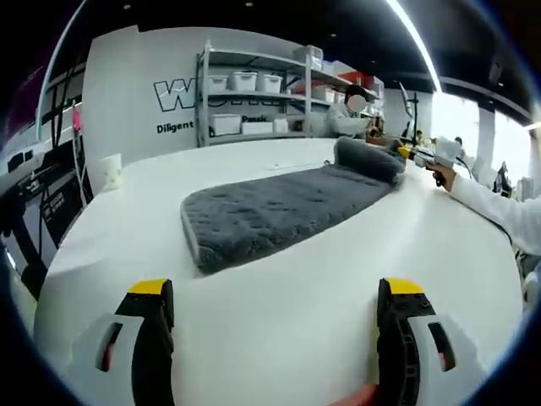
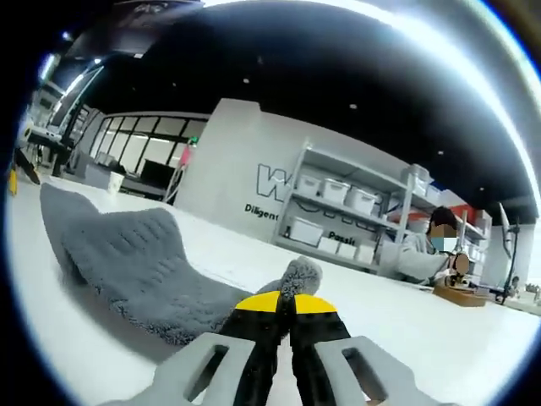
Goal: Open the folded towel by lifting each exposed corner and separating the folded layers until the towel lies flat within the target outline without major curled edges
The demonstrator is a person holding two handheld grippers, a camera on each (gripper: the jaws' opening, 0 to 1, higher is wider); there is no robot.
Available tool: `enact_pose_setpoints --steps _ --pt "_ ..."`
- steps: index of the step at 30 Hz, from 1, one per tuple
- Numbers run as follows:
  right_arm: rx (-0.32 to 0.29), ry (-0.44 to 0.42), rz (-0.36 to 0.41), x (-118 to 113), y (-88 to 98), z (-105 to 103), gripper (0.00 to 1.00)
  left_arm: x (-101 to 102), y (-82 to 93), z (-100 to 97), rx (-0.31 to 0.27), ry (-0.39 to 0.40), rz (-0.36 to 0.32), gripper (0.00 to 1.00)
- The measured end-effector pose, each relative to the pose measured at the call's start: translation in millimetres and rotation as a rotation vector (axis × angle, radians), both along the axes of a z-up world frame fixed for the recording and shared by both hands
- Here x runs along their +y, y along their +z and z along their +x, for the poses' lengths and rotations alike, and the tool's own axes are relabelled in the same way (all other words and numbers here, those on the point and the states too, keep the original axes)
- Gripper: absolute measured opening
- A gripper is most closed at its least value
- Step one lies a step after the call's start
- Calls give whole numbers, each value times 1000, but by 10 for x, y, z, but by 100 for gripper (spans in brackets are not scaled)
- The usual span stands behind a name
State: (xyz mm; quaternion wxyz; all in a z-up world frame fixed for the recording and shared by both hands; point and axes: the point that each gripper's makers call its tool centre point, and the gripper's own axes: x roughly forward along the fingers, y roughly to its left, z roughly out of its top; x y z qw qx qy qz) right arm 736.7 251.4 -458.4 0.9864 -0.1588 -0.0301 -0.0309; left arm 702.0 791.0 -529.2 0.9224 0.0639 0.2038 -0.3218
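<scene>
**Grey towel partly opened, far end in a pinch**

Grey and plush, the towel (image 1: 283, 211) lies lengthwise on the white tabletop (image 1: 279, 330), its near end flat with a rounded, doubled-looking edge facing us in the left gripper view. At its far end the cloth rises into a raised roll, where the right hand-held gripper (image 1: 416, 155) meets it, held by a hand in a white sleeve. In the right gripper view we see that gripper's yellow-tipped jaws (image 2: 283, 306) clenched together on a tuft of the towel's corner, the rest of the cloth sagging away across the tabletop to the left.

The left hand-held gripper (image 1: 275, 300) is released, jaws spread wide over bare tabletop, just short of the towel's near edge and touching nothing.

We judge the task to be midway: one long layer is spread out, but the near edge looks folded under and the far end is bunched and lifted, so at least one layer remains to be separated and laid flat. We cannot make out a target outline on the surface.

Beyond the tabletop stands a metal shelving unit (image 1: 254, 93) with white bins against a white wall bearing dark lettering. A seated person (image 2: 427, 249) works at another table, and windows line the far side.
</scene>
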Motion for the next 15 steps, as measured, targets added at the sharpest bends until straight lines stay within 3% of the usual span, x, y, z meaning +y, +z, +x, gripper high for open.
enact_pose_setpoints --steps 15 --pt "1 -33 -14 -358 10 -53 0 26 1 24 2 8 4 99"
